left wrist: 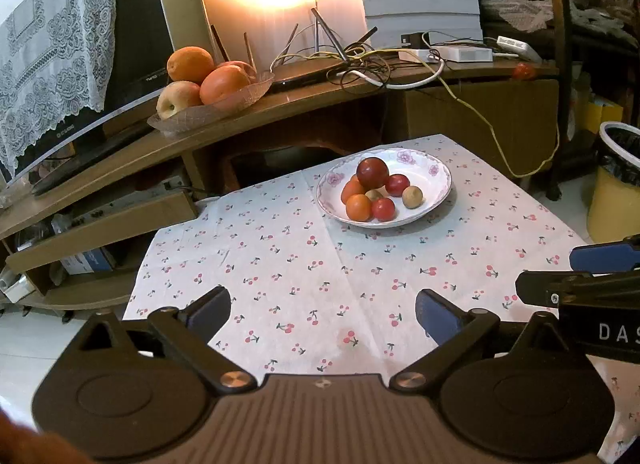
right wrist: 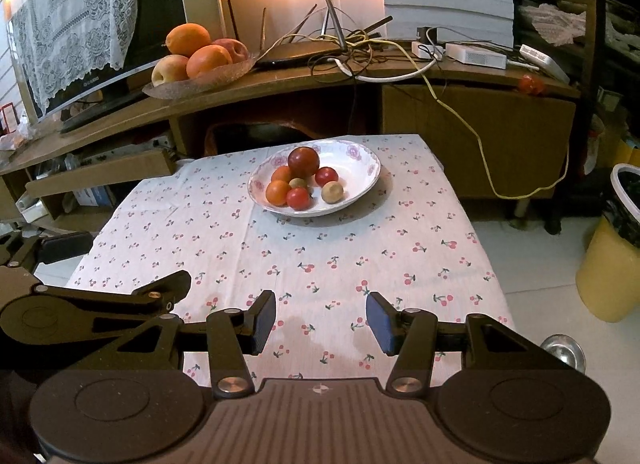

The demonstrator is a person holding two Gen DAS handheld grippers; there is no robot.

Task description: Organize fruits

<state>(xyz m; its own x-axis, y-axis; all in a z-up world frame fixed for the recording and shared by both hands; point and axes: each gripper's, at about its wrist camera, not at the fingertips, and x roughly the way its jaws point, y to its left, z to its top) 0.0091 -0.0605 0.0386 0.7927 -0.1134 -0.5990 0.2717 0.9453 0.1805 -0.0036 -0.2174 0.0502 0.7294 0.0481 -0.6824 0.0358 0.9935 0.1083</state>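
A white flowered plate (left wrist: 432, 176) (right wrist: 360, 168) sits at the far end of the cherry-print tablecloth (left wrist: 300, 272) (right wrist: 340, 256). It holds several small fruits: a dark red plum (left wrist: 372, 172) (right wrist: 303, 162) on top, orange ones (left wrist: 358, 207) (right wrist: 278, 192), red ones (left wrist: 383, 209) (right wrist: 299, 198) and a tan one (left wrist: 412, 197) (right wrist: 332, 192). My left gripper (left wrist: 323, 314) is open and empty over the near cloth. My right gripper (right wrist: 321, 322) is open and empty beside it; its fingers (left wrist: 600, 258) show at the right edge of the left wrist view.
A glass dish of large oranges and apples (left wrist: 200, 80) (right wrist: 196, 56) stands on the wooden TV stand (left wrist: 280, 104) behind the table, beside tangled cables (left wrist: 380, 64) and a router. A small red fruit (left wrist: 524, 71) (right wrist: 531, 84) lies on the stand's right end. A yellow bin (left wrist: 614, 184) (right wrist: 612, 248) stands at the right.
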